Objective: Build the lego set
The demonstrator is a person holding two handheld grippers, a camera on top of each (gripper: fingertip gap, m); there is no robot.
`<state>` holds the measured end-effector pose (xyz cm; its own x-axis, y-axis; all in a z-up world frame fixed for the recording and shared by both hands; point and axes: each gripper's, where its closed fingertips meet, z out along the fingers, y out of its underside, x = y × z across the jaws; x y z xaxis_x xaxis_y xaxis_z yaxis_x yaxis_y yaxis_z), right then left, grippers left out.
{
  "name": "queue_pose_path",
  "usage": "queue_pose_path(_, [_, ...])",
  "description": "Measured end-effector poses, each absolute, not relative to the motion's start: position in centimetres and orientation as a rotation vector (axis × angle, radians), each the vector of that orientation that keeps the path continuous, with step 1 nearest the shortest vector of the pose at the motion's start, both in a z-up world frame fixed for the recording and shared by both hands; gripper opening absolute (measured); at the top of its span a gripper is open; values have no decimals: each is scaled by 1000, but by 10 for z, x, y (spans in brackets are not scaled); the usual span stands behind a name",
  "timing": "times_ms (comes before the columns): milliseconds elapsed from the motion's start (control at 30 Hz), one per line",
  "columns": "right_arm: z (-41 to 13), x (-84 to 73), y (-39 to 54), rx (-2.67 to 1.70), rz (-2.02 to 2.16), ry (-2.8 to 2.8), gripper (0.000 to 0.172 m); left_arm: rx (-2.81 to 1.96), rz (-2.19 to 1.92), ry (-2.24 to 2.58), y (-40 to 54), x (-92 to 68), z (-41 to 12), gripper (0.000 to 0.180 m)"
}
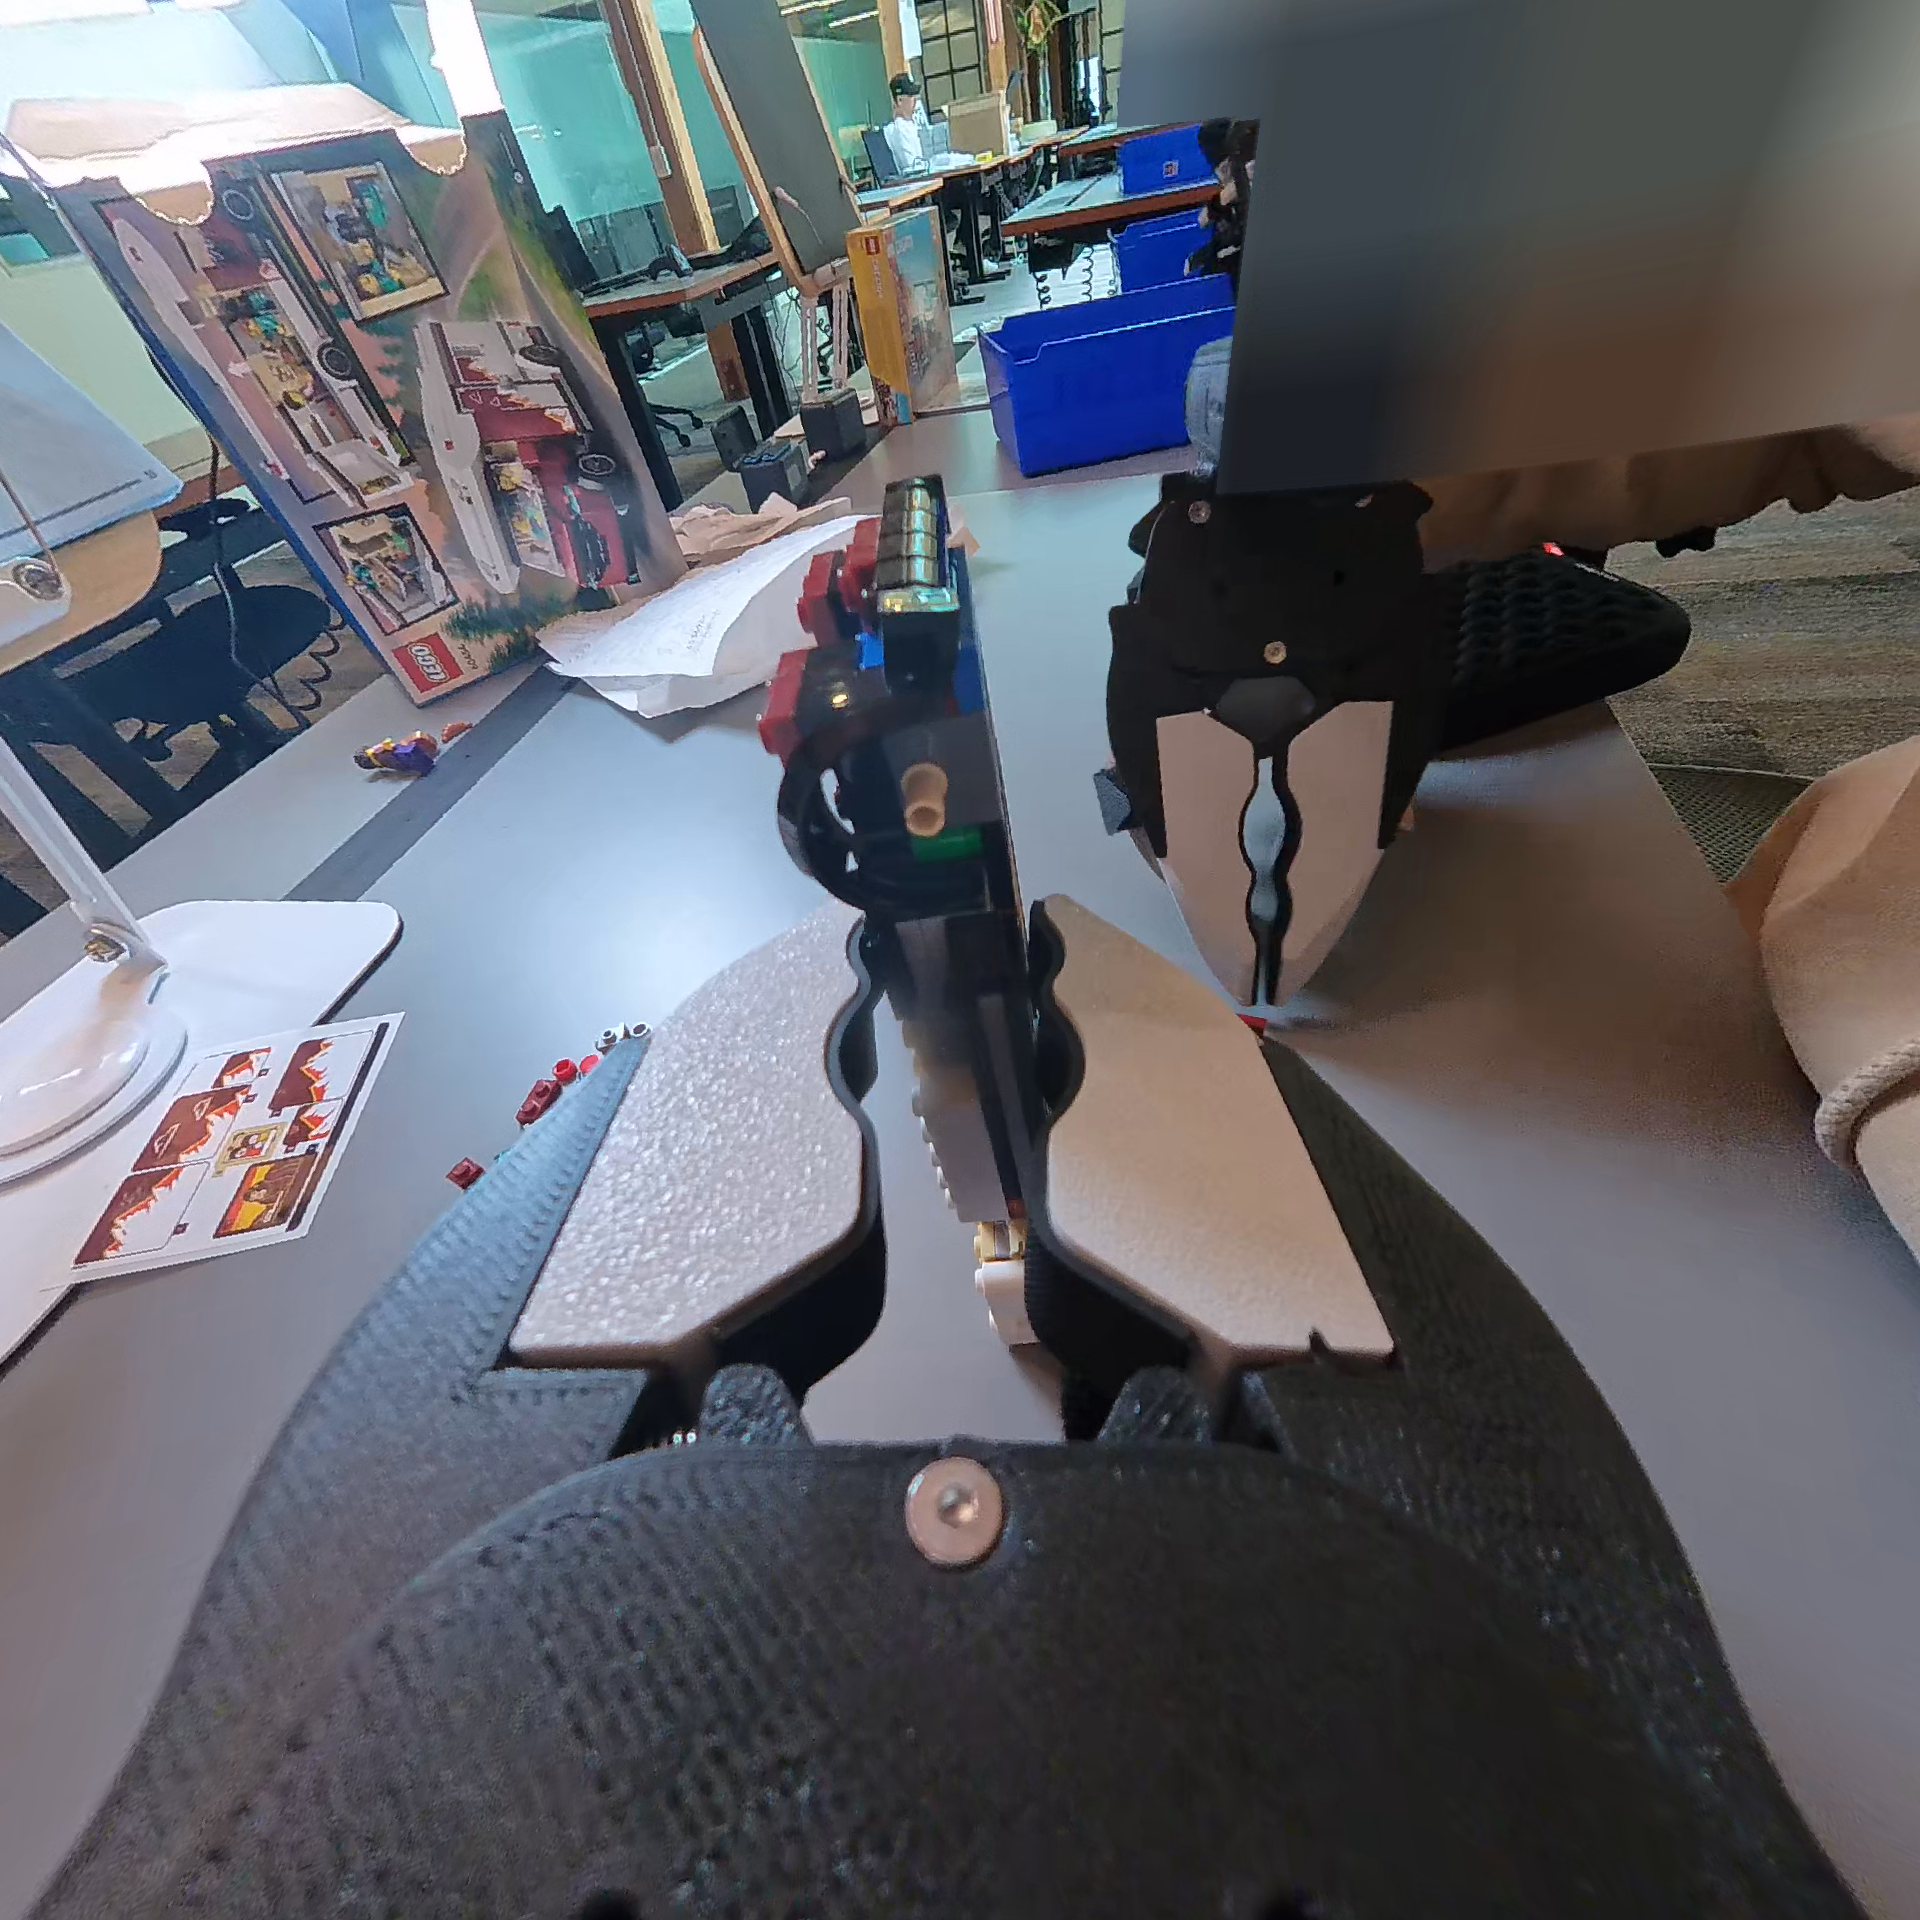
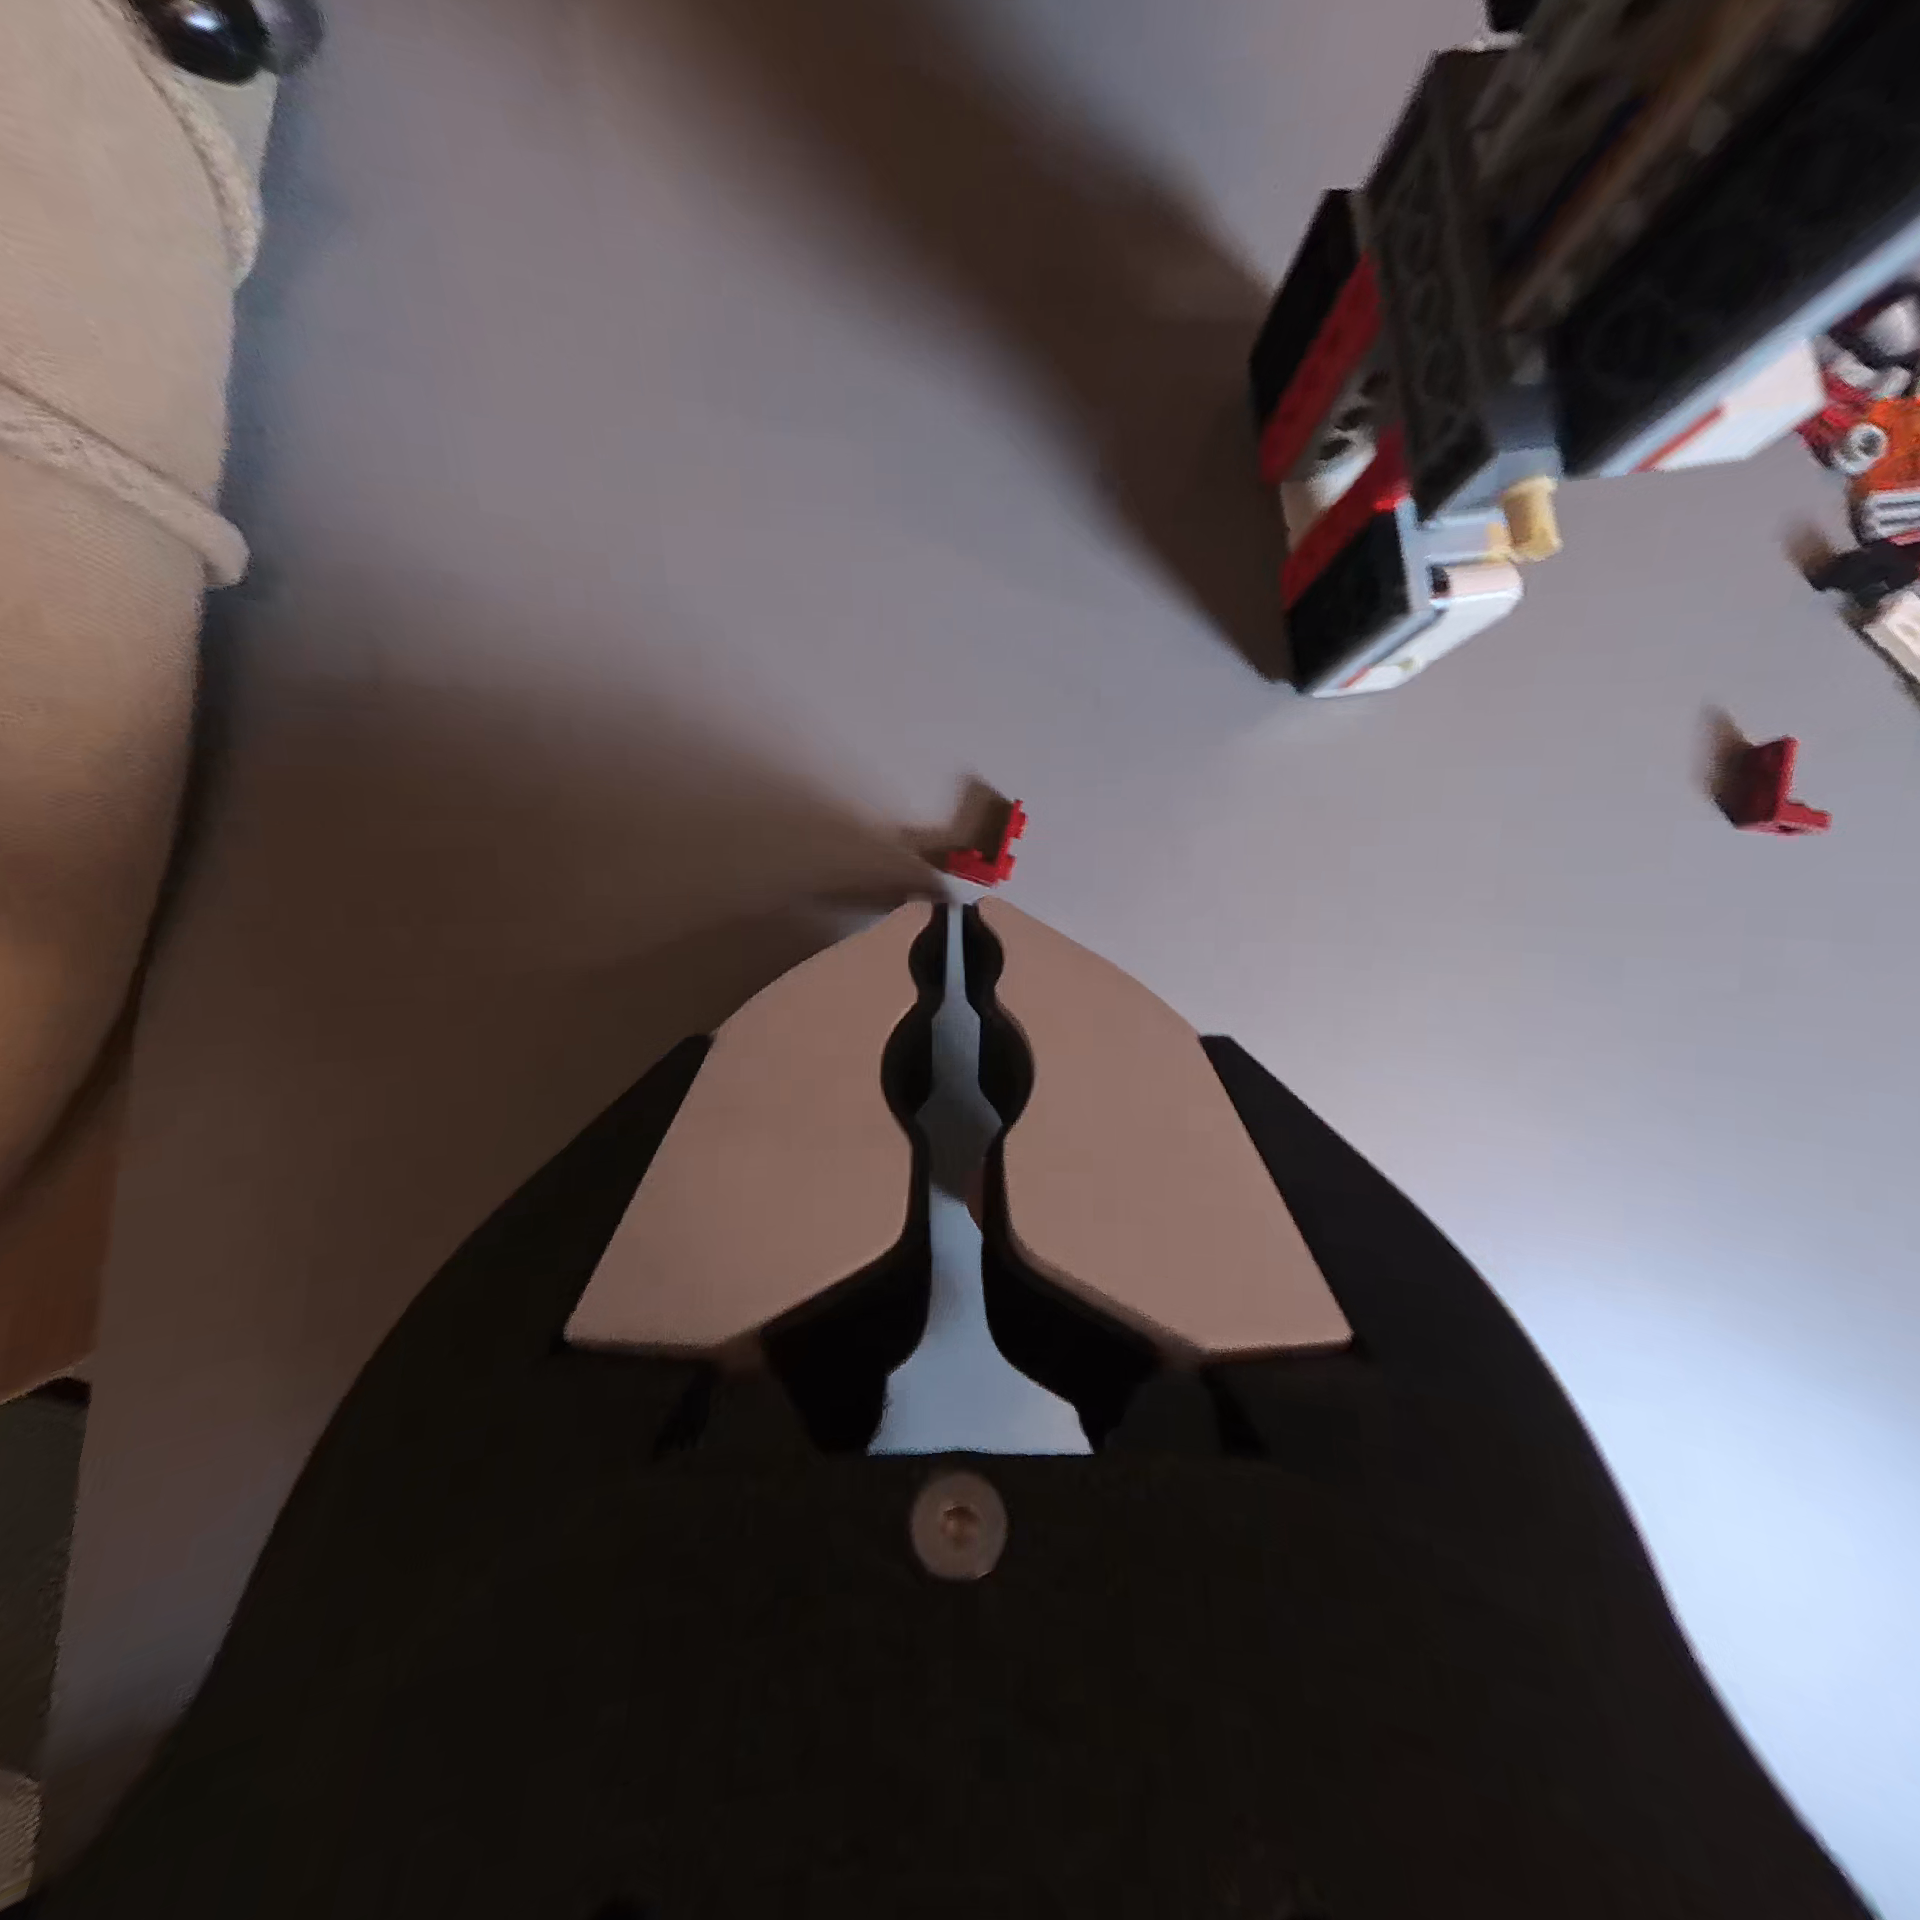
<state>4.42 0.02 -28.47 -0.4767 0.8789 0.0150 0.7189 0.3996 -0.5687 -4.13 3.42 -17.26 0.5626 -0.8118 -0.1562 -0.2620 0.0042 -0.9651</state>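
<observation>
Clamping a long black brick-built model (image 1: pixel 940 831) edge-up over the grey table (image 1: pixel 520 831), the left gripper (image 1: pixel 951 971) presses both pads on its sides. Just beside it, the right gripper (image 2: pixel 958 906) points down, jaws nearly closed; a small red L-shaped piece (image 2: pixel 987 847) sits at its tips, whether pinched I cannot tell; farther off stands a printed box (image 1: pixel 395 416).

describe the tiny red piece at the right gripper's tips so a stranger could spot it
On the grey table, find the right gripper pointing down. Just beyond its nearly closed tips lies a small bright red L-shaped brick. The similar corner piece is darker red and lies apart.
</observation>
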Motion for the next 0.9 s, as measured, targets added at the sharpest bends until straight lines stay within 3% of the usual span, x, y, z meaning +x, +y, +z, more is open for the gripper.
queue_pose_path(100, [-281, 43, -6, -1367, 749, -2360, 13, -1552, -556, 942, 34, -41, -173, 27])
queue_pose_path(733, [-277, 42, -16, -1313, 800, -2420, 14, -1549, -560, 946, 33, -41, -173, 27])
queue_pose_path(900, [-277, 35, -20, -1206, 847, -2496, 27, -1548, -557, 949, 33, -41, -173, 26])
